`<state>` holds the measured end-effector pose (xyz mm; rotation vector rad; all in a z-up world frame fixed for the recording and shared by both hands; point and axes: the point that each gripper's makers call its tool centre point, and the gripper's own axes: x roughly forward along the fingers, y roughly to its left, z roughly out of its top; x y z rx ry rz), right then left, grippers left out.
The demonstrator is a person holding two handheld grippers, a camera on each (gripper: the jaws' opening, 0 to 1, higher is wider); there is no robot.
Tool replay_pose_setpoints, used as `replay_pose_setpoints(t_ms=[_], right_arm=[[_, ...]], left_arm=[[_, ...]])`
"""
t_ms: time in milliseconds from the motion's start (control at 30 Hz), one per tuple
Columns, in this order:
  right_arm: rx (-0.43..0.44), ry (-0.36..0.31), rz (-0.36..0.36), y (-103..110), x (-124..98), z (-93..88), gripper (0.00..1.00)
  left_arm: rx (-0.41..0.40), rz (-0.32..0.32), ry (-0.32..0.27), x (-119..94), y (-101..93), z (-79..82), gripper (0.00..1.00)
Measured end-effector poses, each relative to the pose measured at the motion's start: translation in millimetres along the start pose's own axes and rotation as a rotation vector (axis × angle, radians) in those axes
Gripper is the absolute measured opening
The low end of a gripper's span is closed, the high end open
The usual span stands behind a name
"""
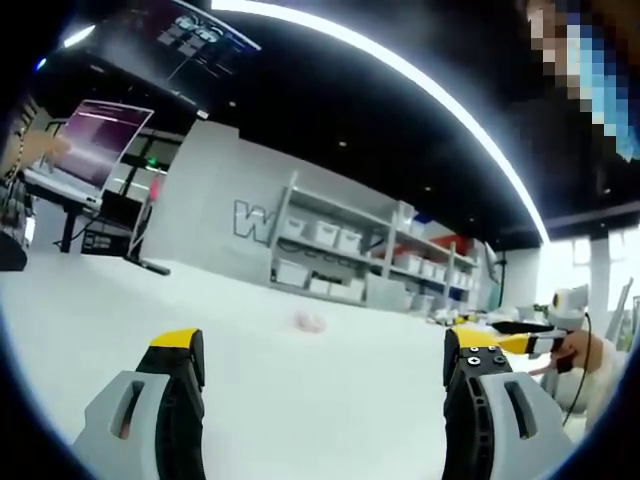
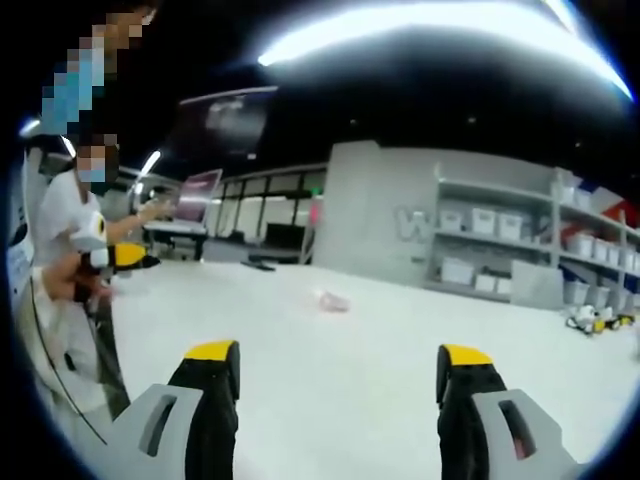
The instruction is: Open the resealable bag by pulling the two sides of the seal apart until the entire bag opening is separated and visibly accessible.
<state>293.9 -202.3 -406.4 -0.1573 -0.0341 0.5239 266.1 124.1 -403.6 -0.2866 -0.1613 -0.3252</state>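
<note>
A small pale pink bag lies flat on the white table, far ahead of my left gripper, whose yellow-tipped jaws stand wide apart with nothing between them. In the right gripper view the same bag lies on the table well beyond my right gripper, which is also open and holds nothing. Whether the bag's seal is shut is too small to tell. The right gripper comes into the left gripper view from the right, and the left gripper enters the right gripper view from the left, in a person's hand.
The wide white table spreads out in front of both grippers. Grey shelves with white bins line the far wall. A desk with a lit monitor stands at the far left. A person in white stands at the left.
</note>
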Motion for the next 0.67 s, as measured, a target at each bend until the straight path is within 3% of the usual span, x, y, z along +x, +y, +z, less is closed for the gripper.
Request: replay_pose_setpoints(t_ms=[667], right_arm=[[0.005,0.009,-0.010,-10.7,-4.3,-1.4,0.80]], left_arm=[[0.020,0.013,0.035,-1.5,4.9,-6.8,0.99]])
